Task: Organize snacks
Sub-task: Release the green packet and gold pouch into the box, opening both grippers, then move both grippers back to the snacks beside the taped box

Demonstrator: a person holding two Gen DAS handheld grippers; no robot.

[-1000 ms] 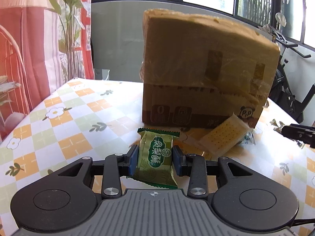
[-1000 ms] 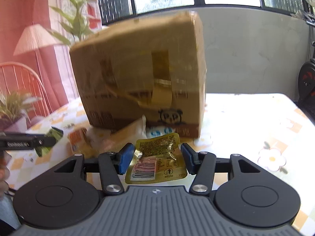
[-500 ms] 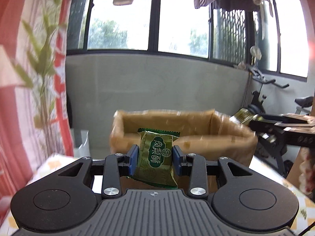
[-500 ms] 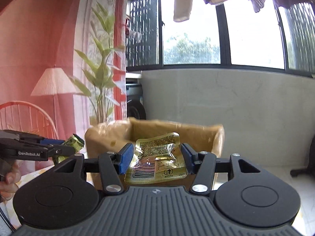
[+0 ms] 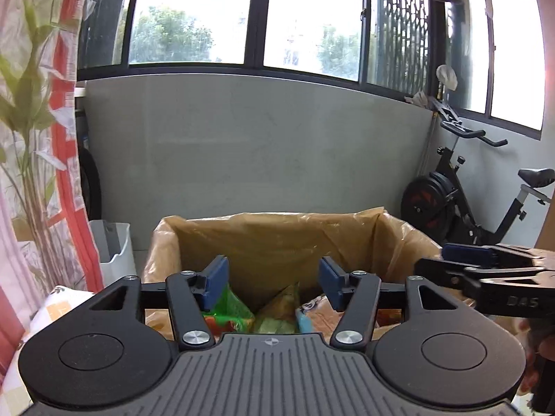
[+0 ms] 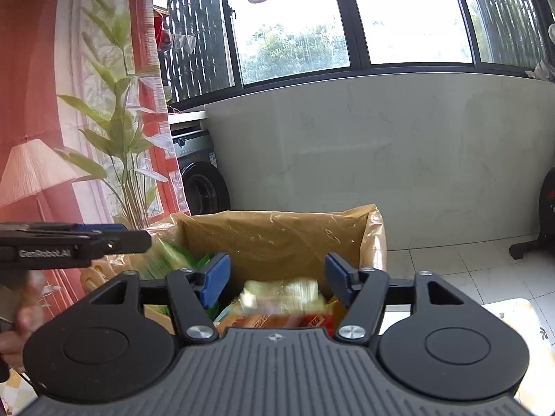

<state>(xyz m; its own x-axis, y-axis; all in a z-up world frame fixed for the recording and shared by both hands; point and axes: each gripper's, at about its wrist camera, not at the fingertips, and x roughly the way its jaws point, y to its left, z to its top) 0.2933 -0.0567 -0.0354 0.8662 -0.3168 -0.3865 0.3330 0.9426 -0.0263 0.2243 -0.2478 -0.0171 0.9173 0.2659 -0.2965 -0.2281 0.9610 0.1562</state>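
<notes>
Hovering side by side over the open brown cardboard box lined with clear plastic (image 5: 277,239), left gripper (image 5: 273,282) and right gripper (image 6: 277,279) both just spread wide and empty, letting a blurred yellow foil snack packet (image 6: 281,294) drop between the right fingers onto the packets below.

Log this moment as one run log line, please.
left gripper: open, empty | right gripper: open, jaws just opening, blurred yellow packet dropping | cardboard box: holds snacks

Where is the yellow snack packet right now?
In the right wrist view, the yellow snack packet is a blur inside the cardboard box, below the open right gripper.
</notes>
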